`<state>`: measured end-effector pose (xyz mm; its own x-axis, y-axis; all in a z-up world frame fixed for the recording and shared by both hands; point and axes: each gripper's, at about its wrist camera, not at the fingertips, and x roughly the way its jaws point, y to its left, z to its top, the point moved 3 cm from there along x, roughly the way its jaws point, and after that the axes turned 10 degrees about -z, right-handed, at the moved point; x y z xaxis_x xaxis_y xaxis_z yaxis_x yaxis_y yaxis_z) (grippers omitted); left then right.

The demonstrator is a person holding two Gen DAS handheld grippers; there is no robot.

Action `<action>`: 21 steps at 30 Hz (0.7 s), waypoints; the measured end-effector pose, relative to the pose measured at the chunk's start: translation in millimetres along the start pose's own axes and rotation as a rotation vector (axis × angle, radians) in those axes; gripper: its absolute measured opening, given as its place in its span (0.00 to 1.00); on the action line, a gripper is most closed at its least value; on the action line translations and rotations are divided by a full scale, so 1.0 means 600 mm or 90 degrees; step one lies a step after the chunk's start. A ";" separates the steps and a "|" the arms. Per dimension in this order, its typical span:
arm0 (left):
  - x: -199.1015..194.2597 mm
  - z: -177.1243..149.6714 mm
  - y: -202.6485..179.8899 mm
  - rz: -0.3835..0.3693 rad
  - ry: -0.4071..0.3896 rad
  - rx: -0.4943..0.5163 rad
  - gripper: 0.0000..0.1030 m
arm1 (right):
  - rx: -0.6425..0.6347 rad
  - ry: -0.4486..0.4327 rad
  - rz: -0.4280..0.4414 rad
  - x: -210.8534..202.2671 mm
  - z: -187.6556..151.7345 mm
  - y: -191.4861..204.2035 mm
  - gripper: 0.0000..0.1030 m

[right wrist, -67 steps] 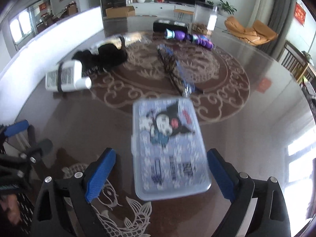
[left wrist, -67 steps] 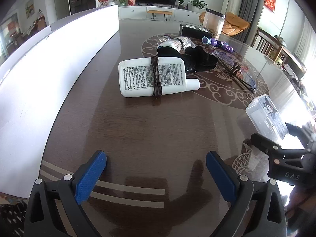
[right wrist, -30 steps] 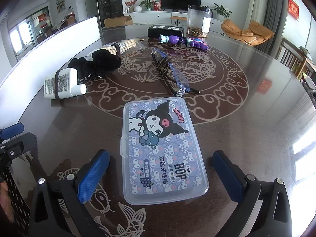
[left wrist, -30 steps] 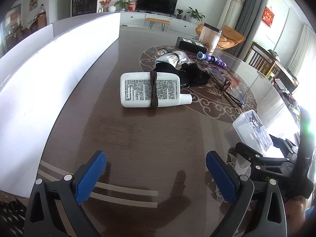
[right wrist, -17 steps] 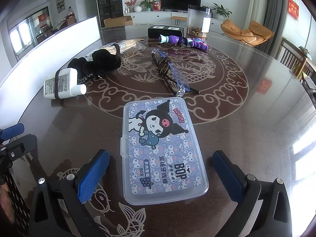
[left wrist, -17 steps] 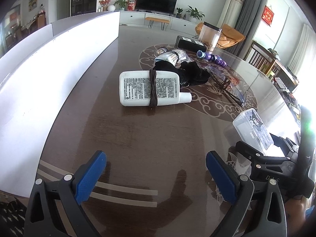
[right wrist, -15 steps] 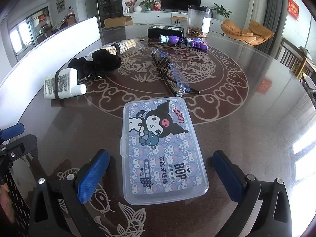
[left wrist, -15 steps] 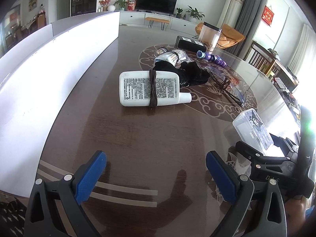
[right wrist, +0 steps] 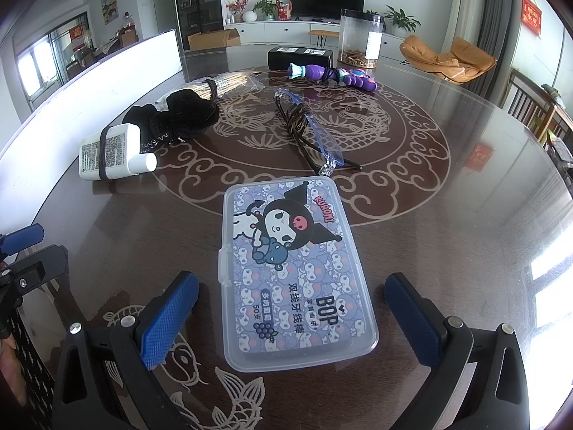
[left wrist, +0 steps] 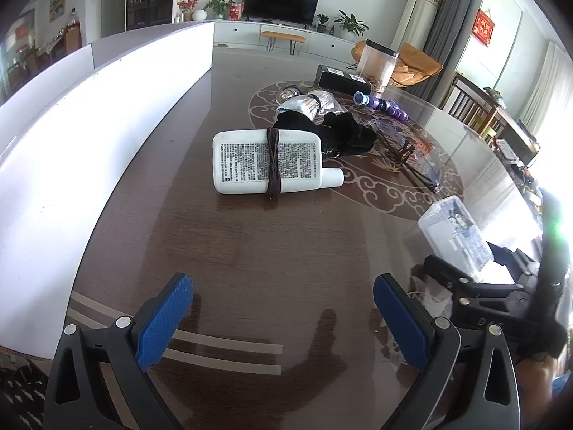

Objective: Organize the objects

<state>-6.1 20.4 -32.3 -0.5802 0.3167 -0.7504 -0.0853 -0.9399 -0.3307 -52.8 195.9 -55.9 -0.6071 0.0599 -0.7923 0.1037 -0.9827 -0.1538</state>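
A clear plastic box with a cartoon lid point(right wrist: 293, 272) lies flat on the dark table, between the open fingers of my right gripper point(right wrist: 293, 319); neither finger touches it. It also shows in the left wrist view point(left wrist: 454, 236). A white bottle with a brown hair tie round it point(left wrist: 272, 166) lies ahead of my left gripper point(left wrist: 283, 322), which is open and empty above bare table. The bottle also shows in the right wrist view point(right wrist: 111, 156). Black cloth point(right wrist: 179, 118), glasses point(right wrist: 311, 132), a purple toy point(right wrist: 333, 73) and a stick bundle point(right wrist: 229, 84) lie beyond.
A long white panel point(left wrist: 89, 125) runs along the table's left side. A black box point(right wrist: 301, 57) and a clear jar point(right wrist: 360, 37) stand at the far edge. The right gripper's body point(left wrist: 483, 297) shows at the right of the left wrist view.
Over two seconds the right gripper pulled back a little from the box and its fingers spread wider. In the last second nothing visibly moved.
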 end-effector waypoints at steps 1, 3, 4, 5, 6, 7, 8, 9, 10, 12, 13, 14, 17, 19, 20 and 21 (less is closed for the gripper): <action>-0.004 0.009 0.001 -0.019 0.004 -0.003 1.00 | 0.000 0.000 0.000 0.000 0.000 0.000 1.00; -0.013 0.033 0.004 -0.036 -0.006 0.012 1.00 | 0.000 0.000 0.000 0.000 0.000 0.000 1.00; -0.018 0.059 0.007 -0.034 -0.017 0.037 1.00 | 0.000 0.000 0.000 0.000 0.000 0.000 1.00; -0.018 0.076 0.010 -0.035 -0.018 0.053 1.00 | 0.000 0.000 0.000 0.000 0.000 0.000 1.00; -0.013 0.099 0.016 -0.044 -0.012 0.067 1.00 | 0.000 0.000 -0.001 0.000 0.000 0.000 1.00; -0.006 0.121 0.025 -0.058 -0.005 0.070 1.00 | 0.000 0.000 0.000 0.000 0.000 0.000 1.00; 0.006 0.144 0.039 -0.081 0.005 0.057 1.00 | 0.000 0.000 0.000 0.000 0.000 0.000 1.00; 0.016 0.158 0.049 -0.096 0.013 0.042 1.00 | 0.000 0.000 0.000 0.000 0.000 0.000 1.00; 0.027 0.169 0.058 -0.109 0.021 0.026 1.00 | 0.000 0.000 0.000 0.000 0.000 0.000 1.00; 0.052 0.180 0.063 -0.119 0.041 0.017 1.00 | 0.001 -0.001 -0.001 -0.001 0.000 0.000 1.00; 0.064 0.180 0.063 -0.120 0.051 0.024 1.00 | 0.001 -0.001 -0.001 -0.001 0.000 0.000 1.00; 0.078 0.176 0.059 -0.119 0.065 0.037 1.00 | 0.001 -0.001 -0.001 0.000 0.000 0.000 1.00; 0.101 0.143 0.035 -0.157 0.112 0.080 1.00 | 0.001 -0.001 -0.001 0.000 0.000 0.000 1.00; 0.100 0.116 0.021 -0.196 0.146 0.106 1.00 | 0.001 -0.001 0.000 -0.001 -0.001 0.000 1.00; 0.091 0.102 0.014 -0.203 0.154 0.128 1.00 | 0.001 -0.001 -0.001 -0.001 -0.001 0.001 1.00; 0.085 0.090 0.010 -0.212 0.168 0.137 1.00 | 0.001 -0.001 -0.001 -0.001 -0.001 0.000 1.00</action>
<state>-79.9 23.9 -41.5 -0.2699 0.6013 -0.7520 -0.4139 -0.7776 -0.4732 -52.3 195.7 -55.9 -0.6085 0.0607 -0.7912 0.1020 -0.9828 -0.1539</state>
